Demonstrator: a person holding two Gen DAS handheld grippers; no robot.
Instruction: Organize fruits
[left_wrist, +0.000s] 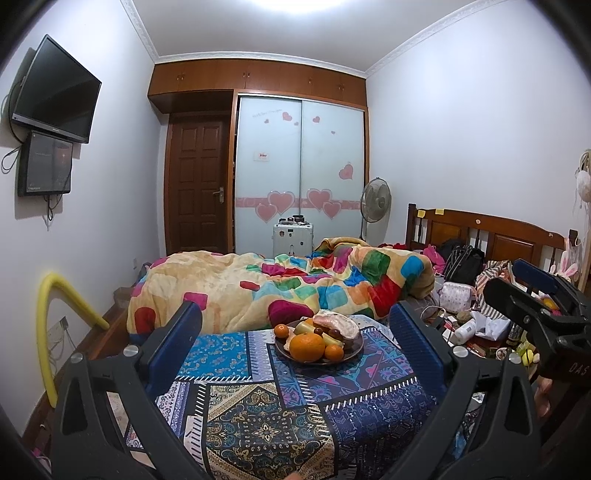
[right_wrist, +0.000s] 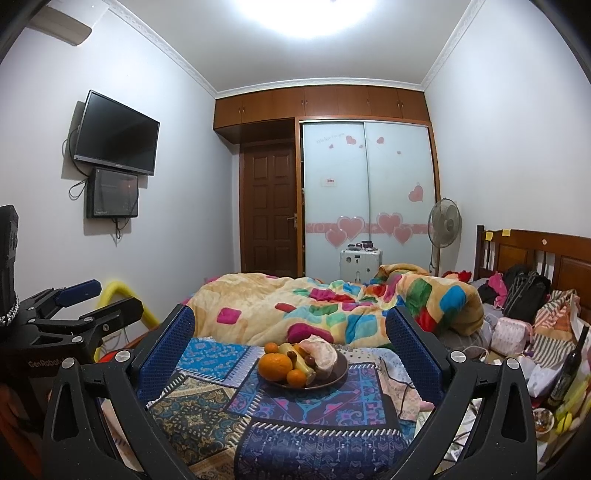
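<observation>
While both hover short of the fruit, left gripper (left_wrist: 295, 332) and right gripper (right_wrist: 290, 332) stand spread wide, empty; dark plate (left_wrist: 354, 352) rests on patterned cloth (left_wrist: 258, 413). Large orange (left_wrist: 306, 347) sits at plate front; peeled pomelo (left_wrist: 338, 325) behind.

The left black plastic tongs (left_wrist: 295, 347) carry blue ribbed pads (left_wrist: 173, 343) on angular arms, each with a round silver screw (left_wrist: 130, 350). The right black plastic tongs (right_wrist: 290, 350) look alike; white lettering "GenRobot" (right_wrist: 46, 363) marks the left body.
</observation>
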